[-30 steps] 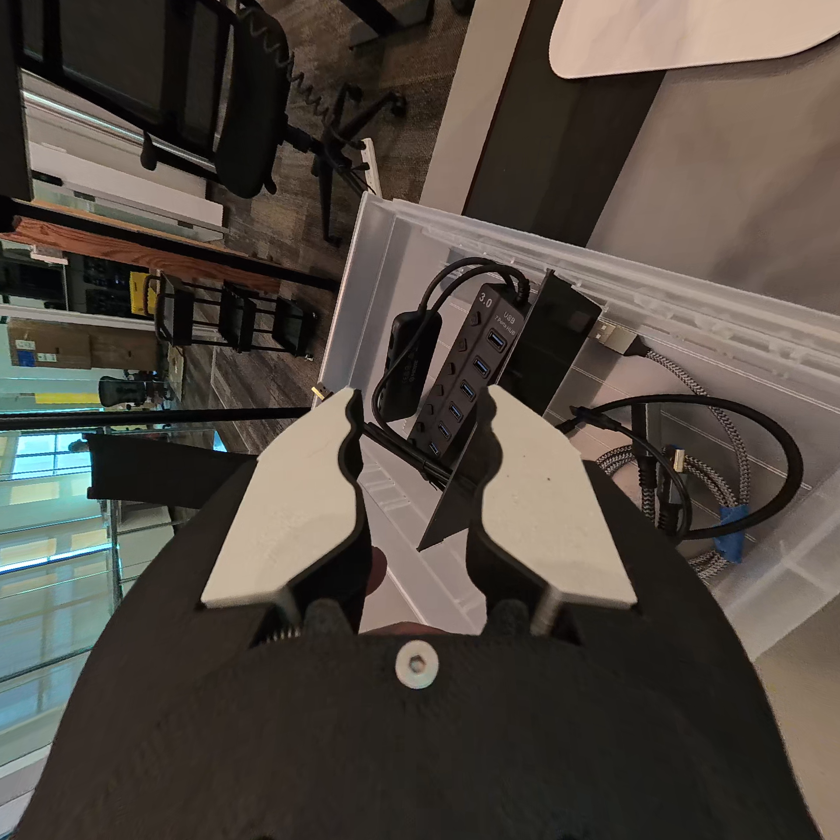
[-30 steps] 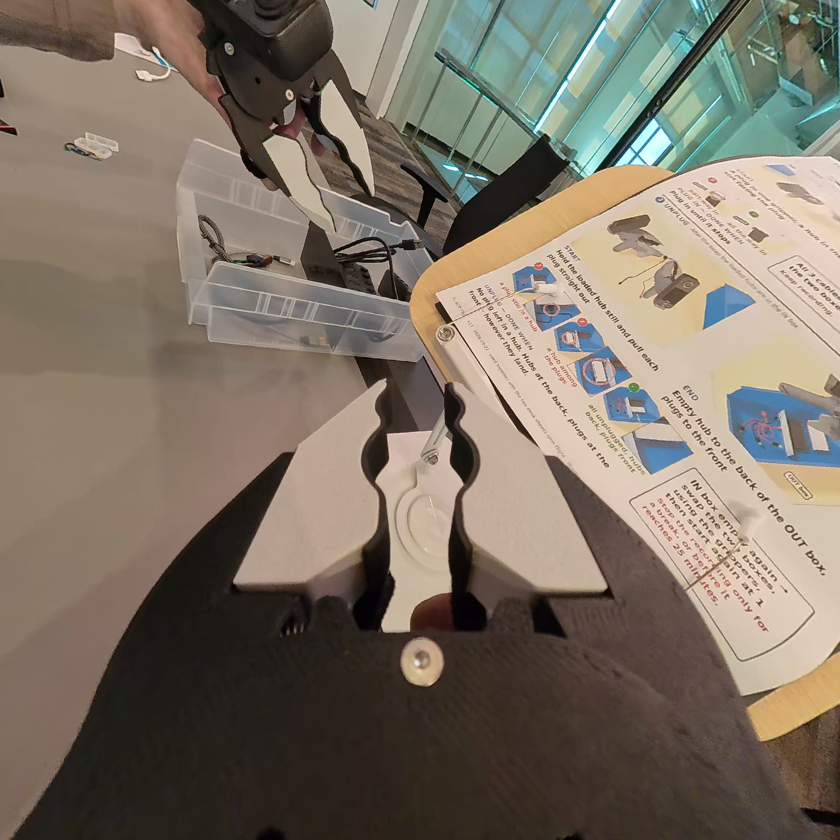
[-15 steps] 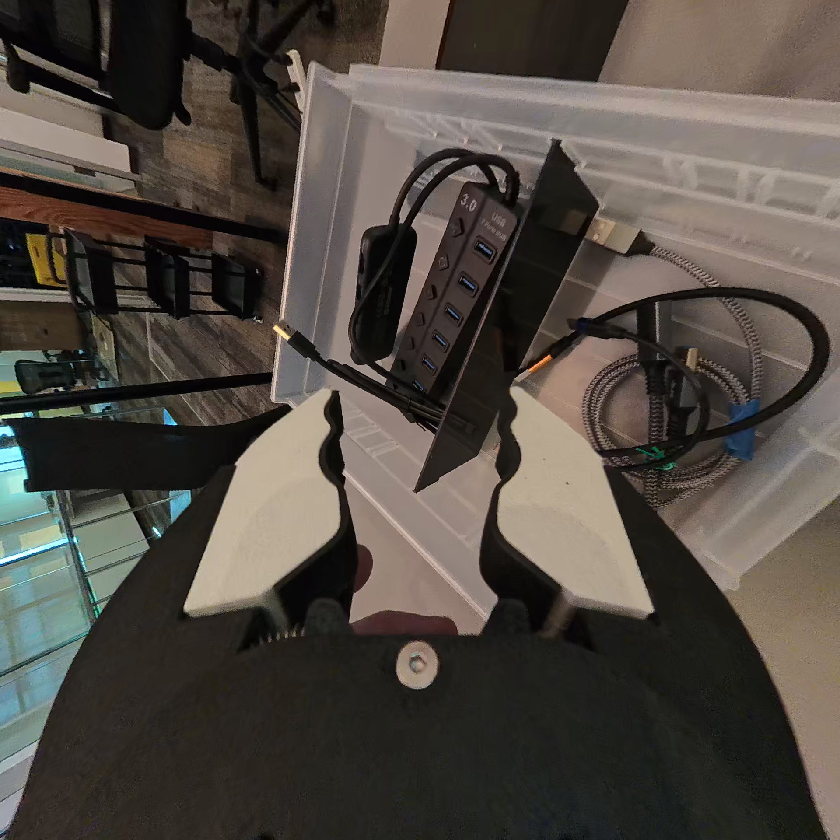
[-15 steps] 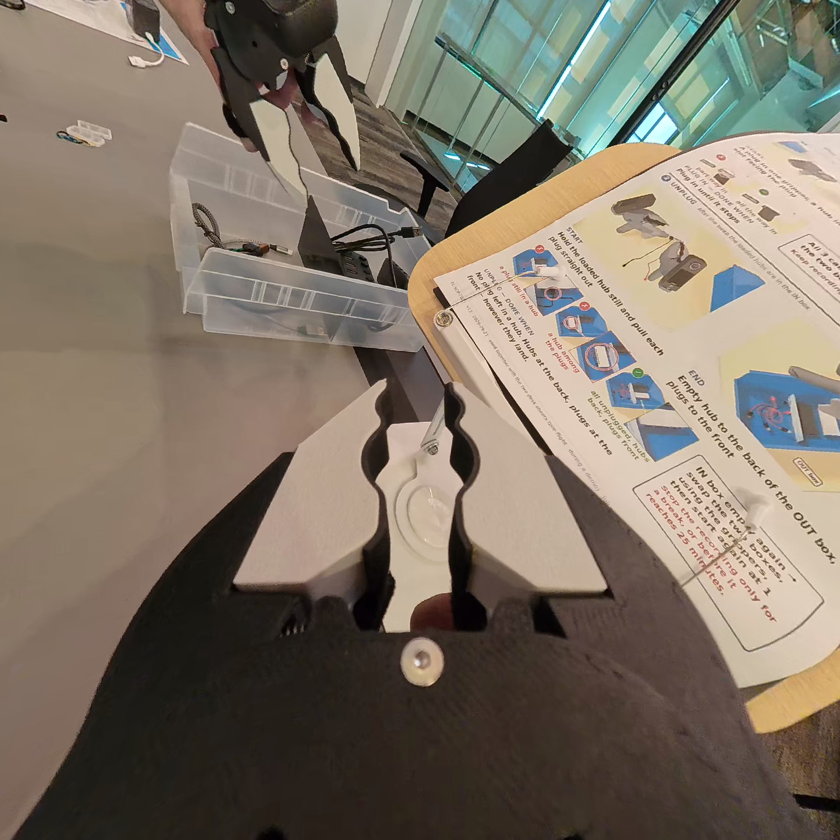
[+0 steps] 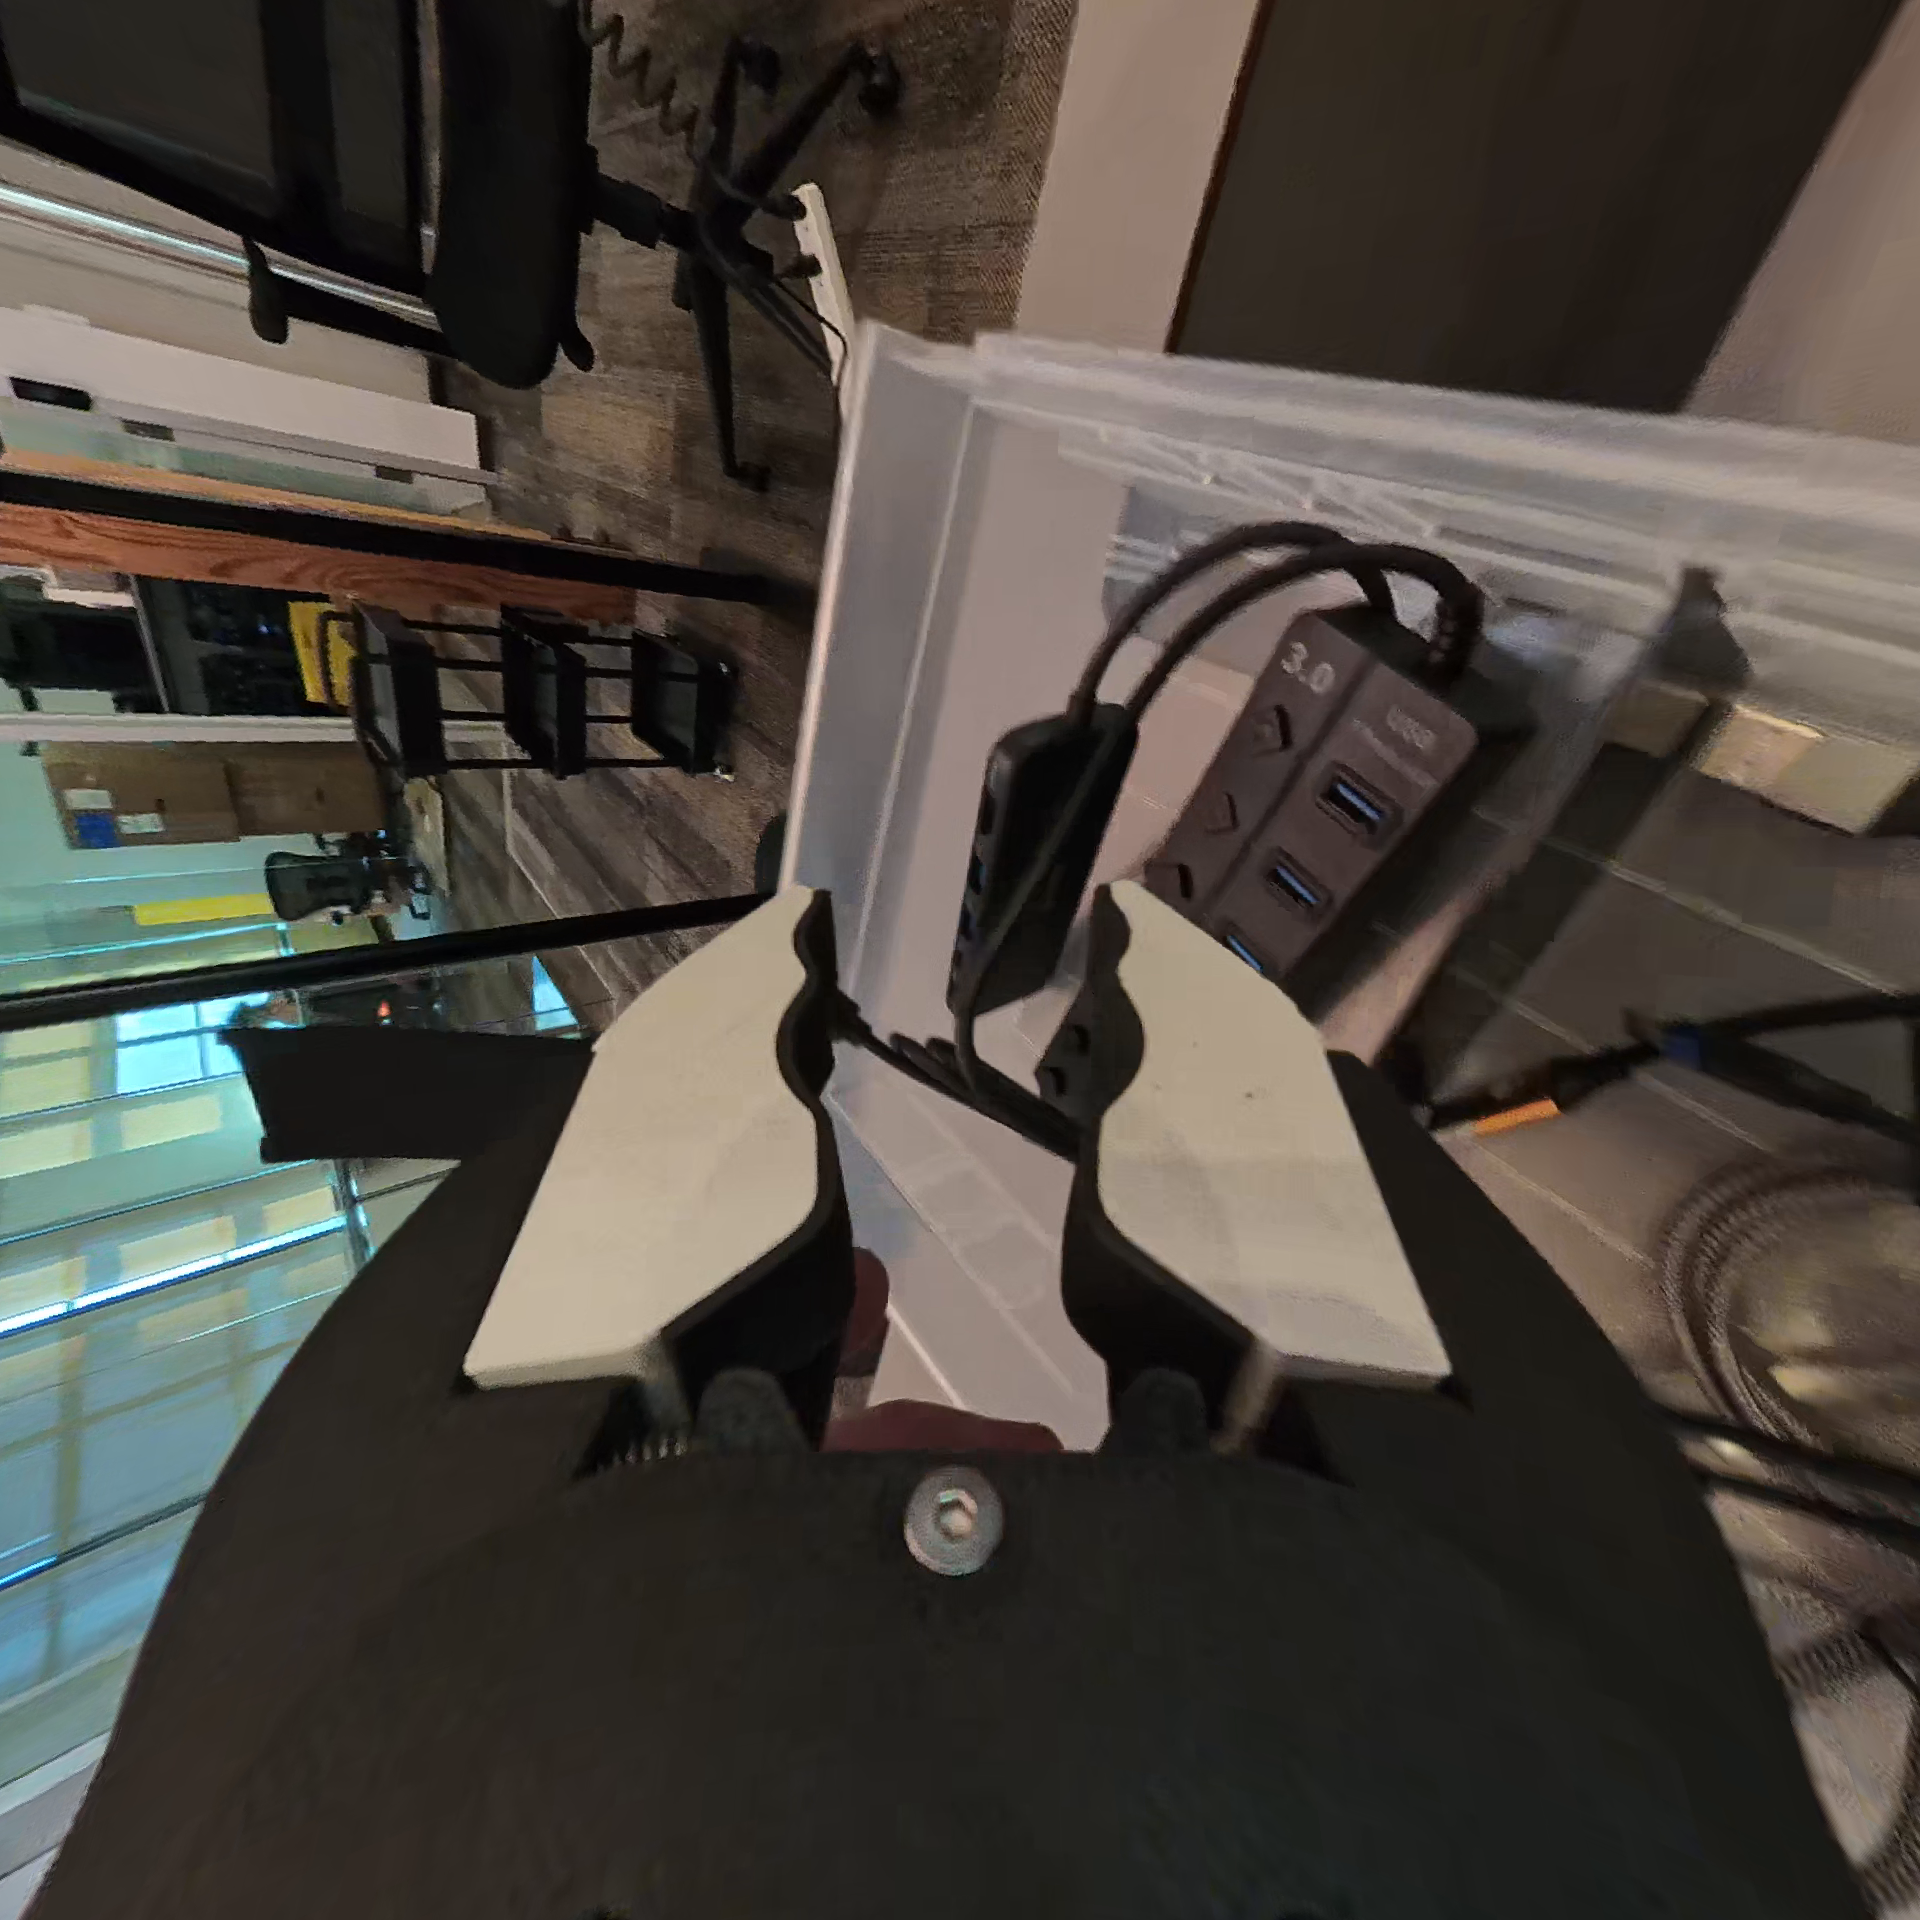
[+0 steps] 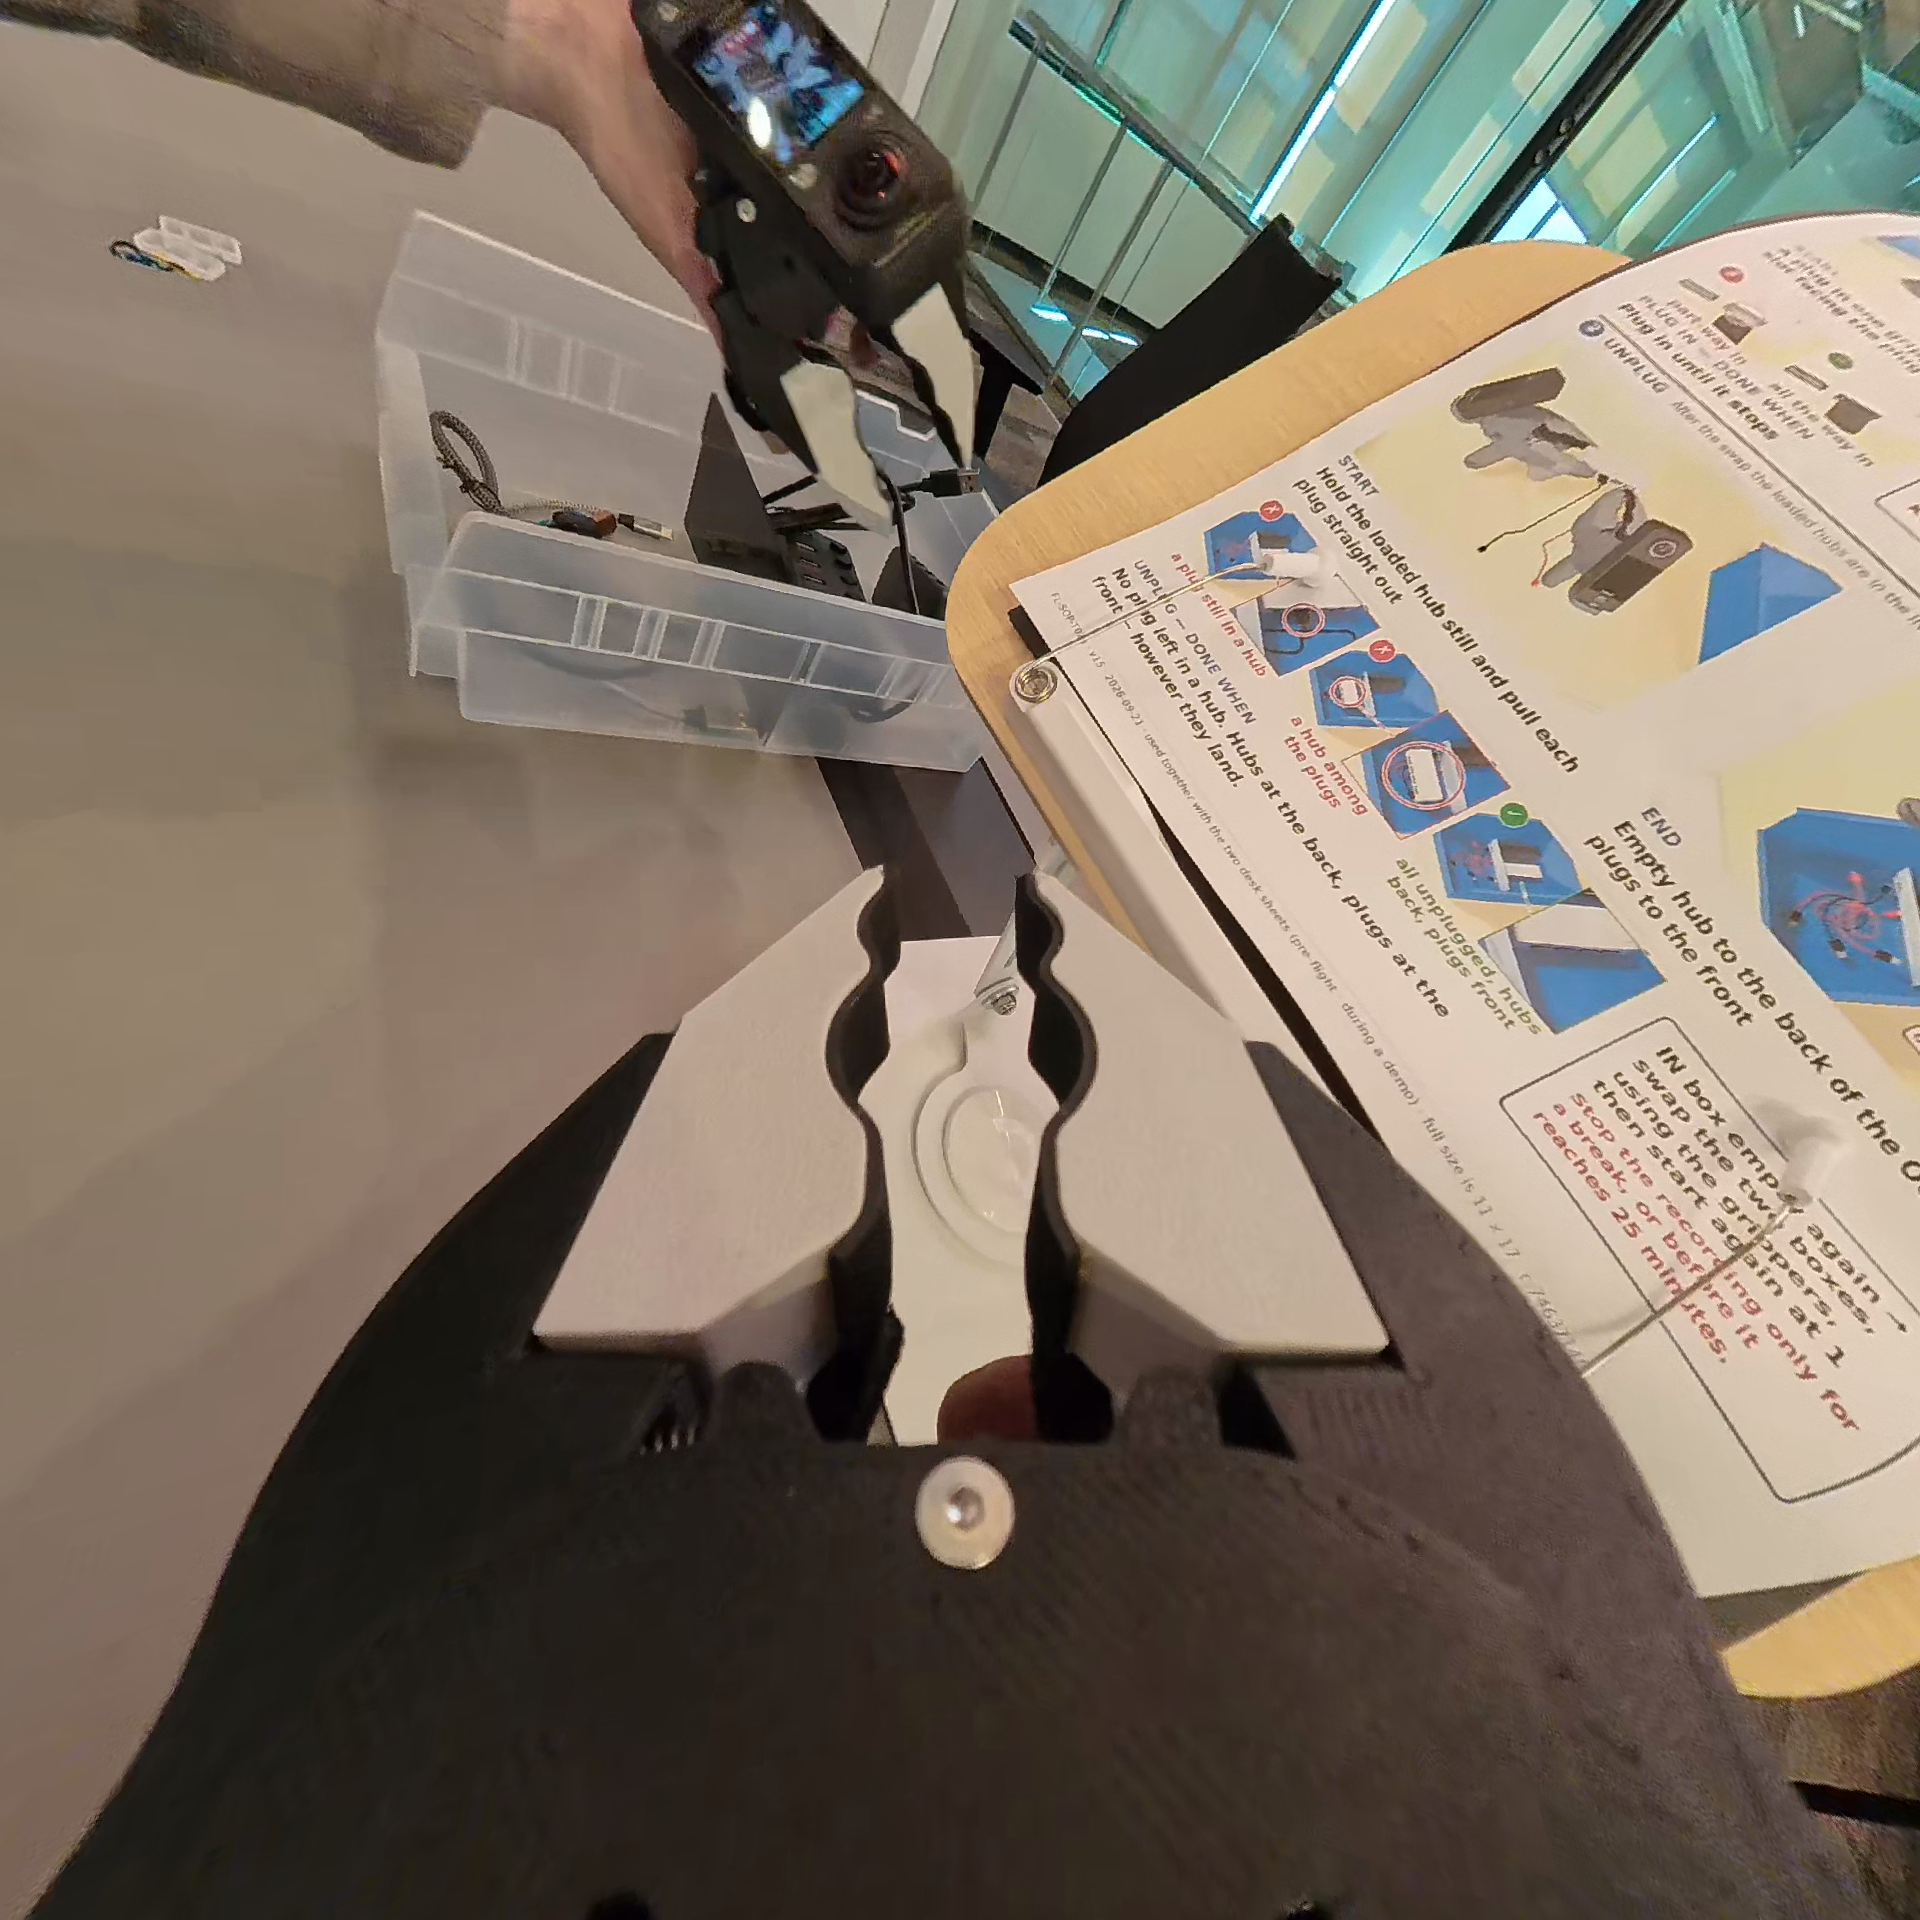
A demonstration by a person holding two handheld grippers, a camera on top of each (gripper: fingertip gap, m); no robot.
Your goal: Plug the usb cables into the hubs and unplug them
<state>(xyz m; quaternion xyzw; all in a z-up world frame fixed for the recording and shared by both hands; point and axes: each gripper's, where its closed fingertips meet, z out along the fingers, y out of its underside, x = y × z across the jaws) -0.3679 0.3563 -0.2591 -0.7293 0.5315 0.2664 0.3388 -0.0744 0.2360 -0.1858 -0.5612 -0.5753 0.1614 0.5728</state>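
In the left wrist view my left gripper is open and low inside the clear bin. Its tips flank the near end of a slim black hub and do not touch it. A larger black hub with blue ports leans just to the right. Loose cables, one with an orange-tipped plug, lie further right. In the right wrist view the left gripper reaches down into the bin. My right gripper is narrowly open and empty, over a white base on the grey table.
A dark divider splits the bin. A braided cable lies in its far part. A printed sheet on a wooden board fills the right. Small items lie far left. Chairs and floor show beyond the table edge. The tips of one gripper are about 35 centimeters away from the tips of the other. My left tips are about 30 centimeters from the white base, my right tips only 20 centimeters.
My left gripper has dropped lower into the bin and shifted toward the slim hub, its jaws a little narrower. The right gripper has barely moved.
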